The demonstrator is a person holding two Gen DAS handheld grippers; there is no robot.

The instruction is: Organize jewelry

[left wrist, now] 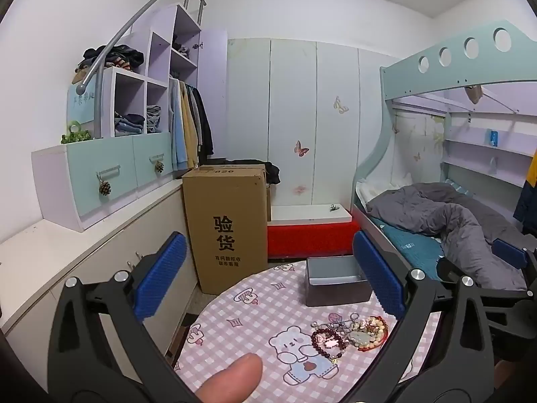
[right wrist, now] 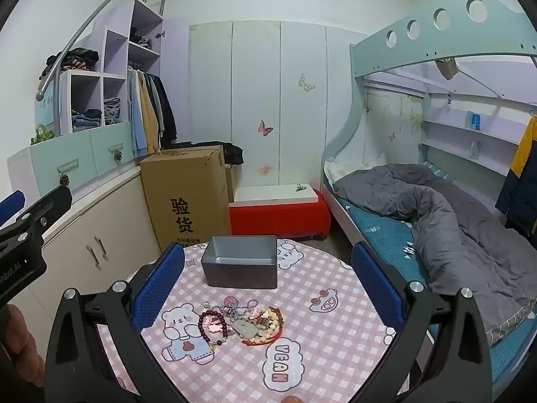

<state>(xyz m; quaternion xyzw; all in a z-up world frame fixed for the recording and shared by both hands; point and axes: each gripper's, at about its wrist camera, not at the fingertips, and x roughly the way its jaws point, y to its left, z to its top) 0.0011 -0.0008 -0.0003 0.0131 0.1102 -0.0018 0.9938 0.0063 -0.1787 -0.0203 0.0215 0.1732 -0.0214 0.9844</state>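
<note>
A pile of jewelry lies on the round table with a pink checked cloth: a dark red bead bracelet, a pale jade pendant, cream beads and a silver chain. Behind it stands an open grey metal box, empty. My right gripper is open, held above the table with the pile between its blue pads. My left gripper is open, left of the pile and the box.
A tall cardboard box stands behind the table at left, next to cream cabinets. A red bench with a white top is at the back. A bunk bed with a grey duvet is close on the right.
</note>
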